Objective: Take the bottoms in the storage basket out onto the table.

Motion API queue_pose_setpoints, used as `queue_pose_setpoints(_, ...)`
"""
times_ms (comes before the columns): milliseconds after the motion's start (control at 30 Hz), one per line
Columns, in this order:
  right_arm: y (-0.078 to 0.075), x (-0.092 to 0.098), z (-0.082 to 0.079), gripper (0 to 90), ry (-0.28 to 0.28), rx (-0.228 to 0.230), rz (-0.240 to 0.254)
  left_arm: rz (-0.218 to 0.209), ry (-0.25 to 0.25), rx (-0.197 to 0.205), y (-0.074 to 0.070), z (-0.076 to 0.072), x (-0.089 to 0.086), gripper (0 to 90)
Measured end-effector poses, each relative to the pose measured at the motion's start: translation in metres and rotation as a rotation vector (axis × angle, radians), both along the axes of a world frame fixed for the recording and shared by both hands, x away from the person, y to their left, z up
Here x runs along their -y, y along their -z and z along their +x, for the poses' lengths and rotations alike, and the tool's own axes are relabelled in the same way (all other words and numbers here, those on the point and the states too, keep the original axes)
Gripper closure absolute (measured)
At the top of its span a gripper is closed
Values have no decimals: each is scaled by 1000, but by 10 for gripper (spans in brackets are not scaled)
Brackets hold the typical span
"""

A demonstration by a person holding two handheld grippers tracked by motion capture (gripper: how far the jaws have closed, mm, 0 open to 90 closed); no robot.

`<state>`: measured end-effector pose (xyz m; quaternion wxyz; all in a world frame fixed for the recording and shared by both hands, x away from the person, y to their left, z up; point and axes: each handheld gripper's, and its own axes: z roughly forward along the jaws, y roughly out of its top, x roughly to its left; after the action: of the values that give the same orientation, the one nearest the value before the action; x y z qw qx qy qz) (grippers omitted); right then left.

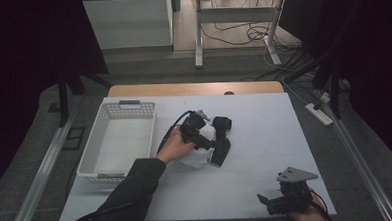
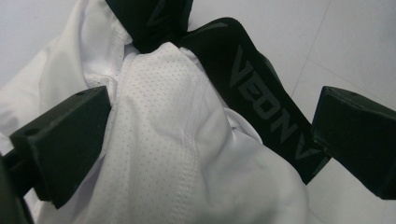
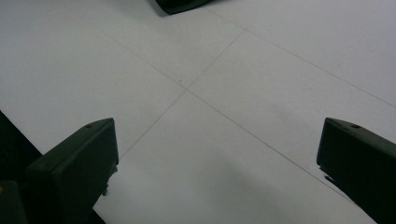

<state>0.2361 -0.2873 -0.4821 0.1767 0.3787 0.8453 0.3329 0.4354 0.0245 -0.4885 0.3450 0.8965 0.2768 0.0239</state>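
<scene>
While left claw (image 1: 208, 140) straddles white garment (image 2: 177, 140) unclamped, black waistband (image 2: 261, 98) alongside, right claw (image 1: 270, 203) spread above table (image 1: 264, 122)

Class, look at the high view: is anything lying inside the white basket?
No. The white basket shows a bare floor, while the white garment lies on the table beside it under the left gripper.
</scene>
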Motion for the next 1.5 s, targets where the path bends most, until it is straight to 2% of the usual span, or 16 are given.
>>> queue_pose_setpoints(367, 0, 1, 0, 0, 13, 0, 11, -12, 6, 18, -10, -5, -4, 0)
queue_pose_setpoints(633, -1, 2, 1, 0, 14, -3, 21, 3, 24, 48, -19, -10, -4, 0)
queue_pose_setpoints(867, -1, 2, 1, 0, 12, -6, 20, -13, 27, 42, -23, -11, -11, 0)
queue_pose_setpoints(1067, -1, 2, 1, 0, 13, -7, 20, -49, 34, 31, -28, -11, -18, 0)
queue_pose_setpoints(1500, -1, 2, 1, 0, 13, -8, 20, -62, 22, 25, -31, -18, -29, 0)
